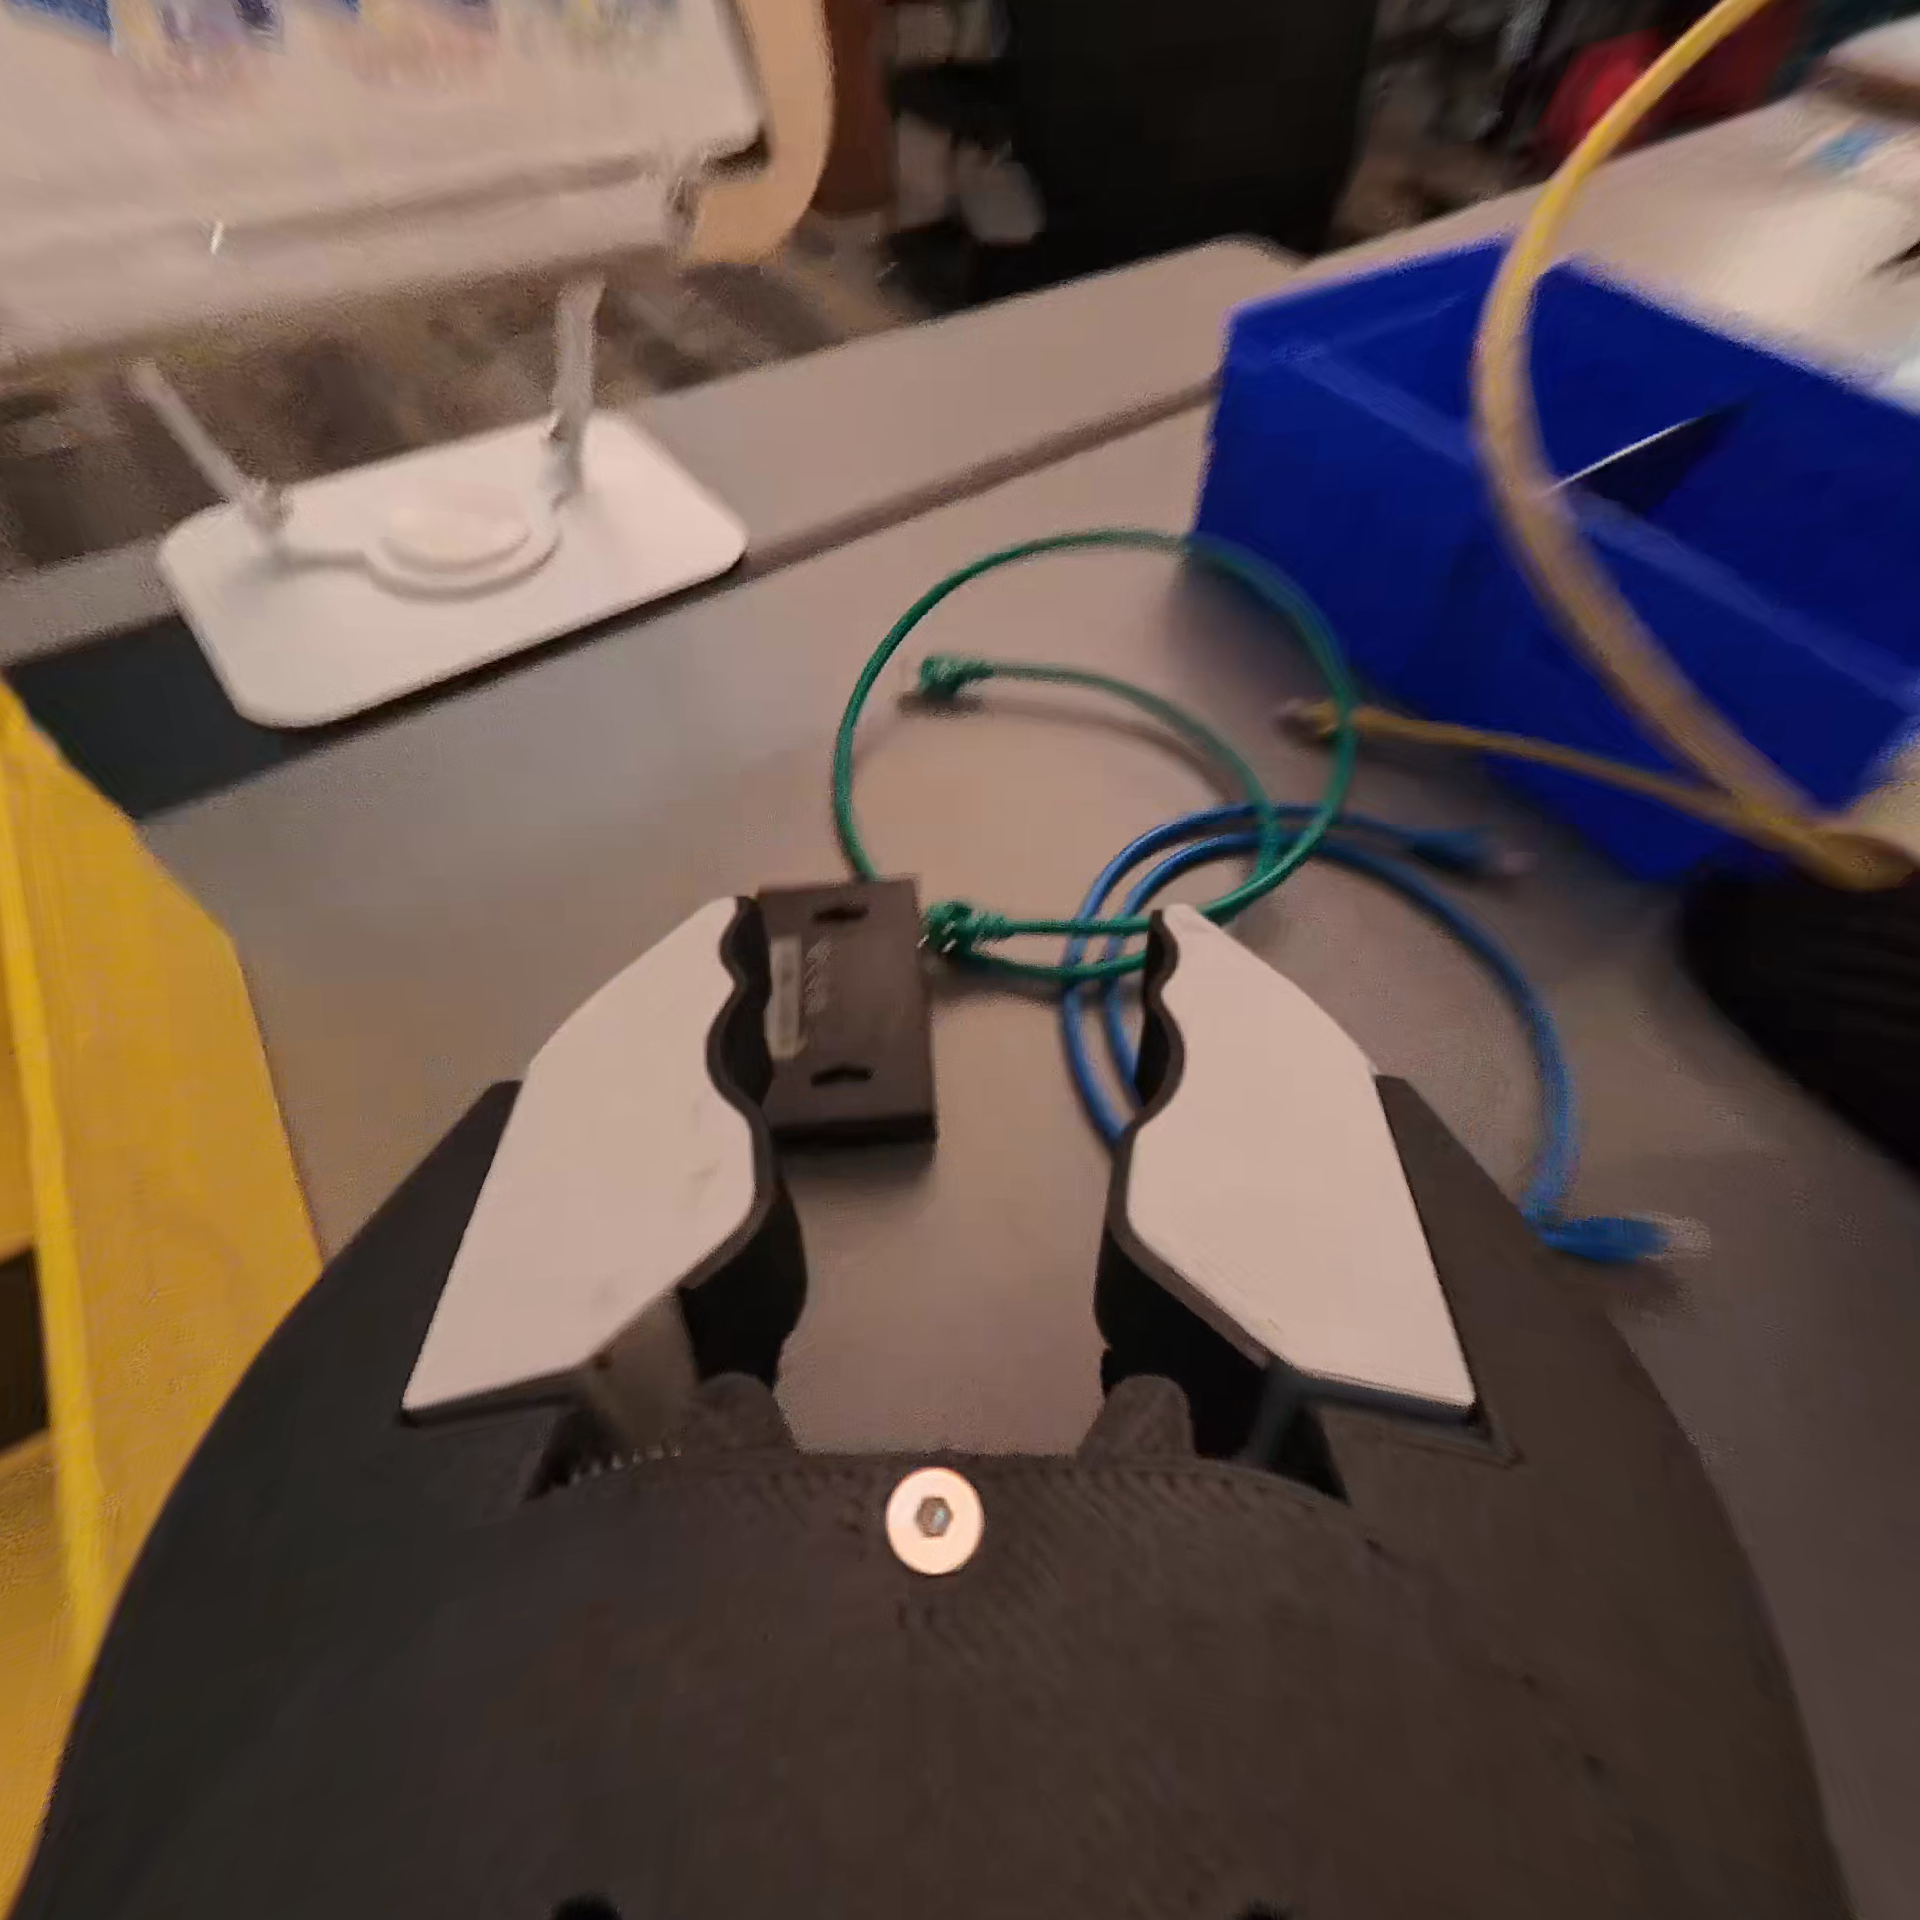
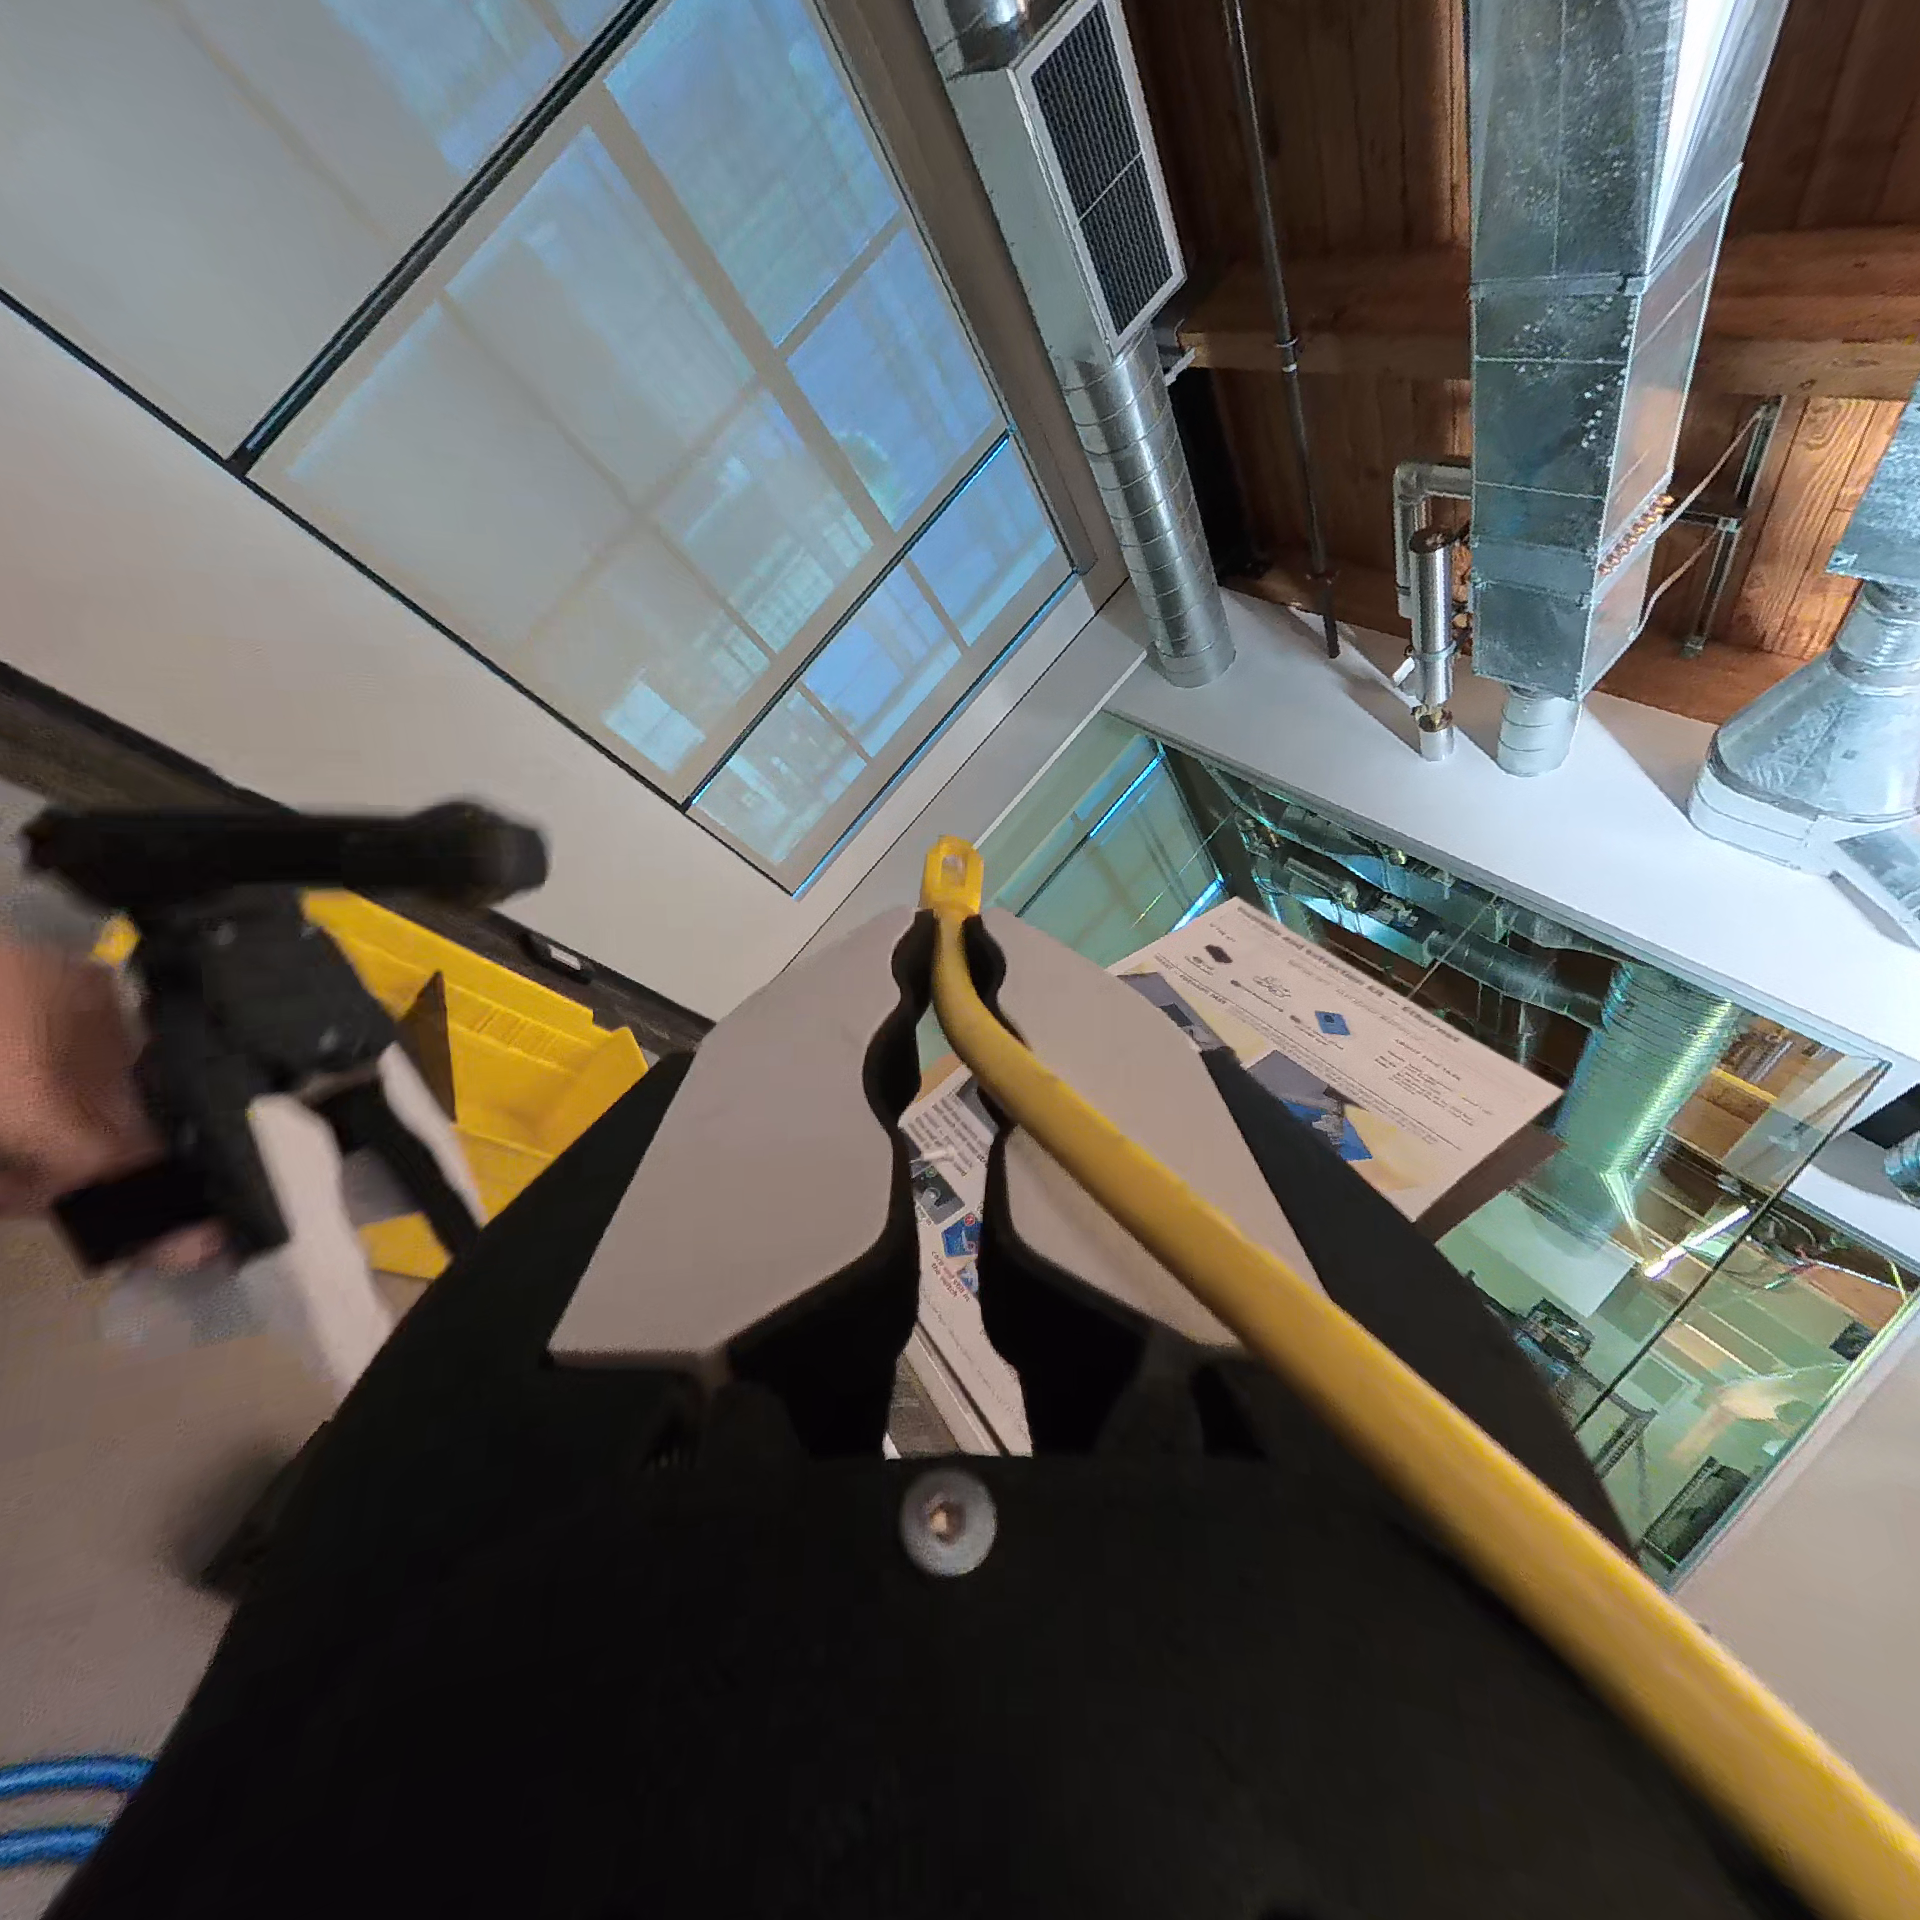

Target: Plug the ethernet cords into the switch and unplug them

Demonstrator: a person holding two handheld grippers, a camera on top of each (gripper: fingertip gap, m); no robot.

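Observation:
In the left wrist view, the small black switch [image 1: 847, 1013] lies on the grey table [image 1: 520, 831], close against my left gripper's left finger. My left gripper [image 1: 945, 925] is open and empty above the table. A green cord [image 1: 862, 665] loops behind the switch, with one plug [image 1: 951, 925] beside the switch's right side. A blue cord [image 1: 1548, 1049] lies to the right. In the right wrist view, my right gripper [image 2: 945, 920] points up toward the ceiling, shut on a yellow cord [image 2: 1195, 1174] just behind its plug [image 2: 951, 868]. The yellow cord [image 1: 1507, 436] arcs at the left wrist view's upper right.
A blue bin [image 1: 1558, 540] stands at the back right of the table. A white stand [image 1: 447, 561] sits at the back left. A yellow bin [image 1: 125, 1039] is at the left edge. The left gripper [image 2: 239, 997] and a hand show in the right wrist view. The gap from one gripper's tips to the other's is roughly 25 centimetres. My left tips are roughly 10 centimetres from the small black switch [image 1: 847, 1013].

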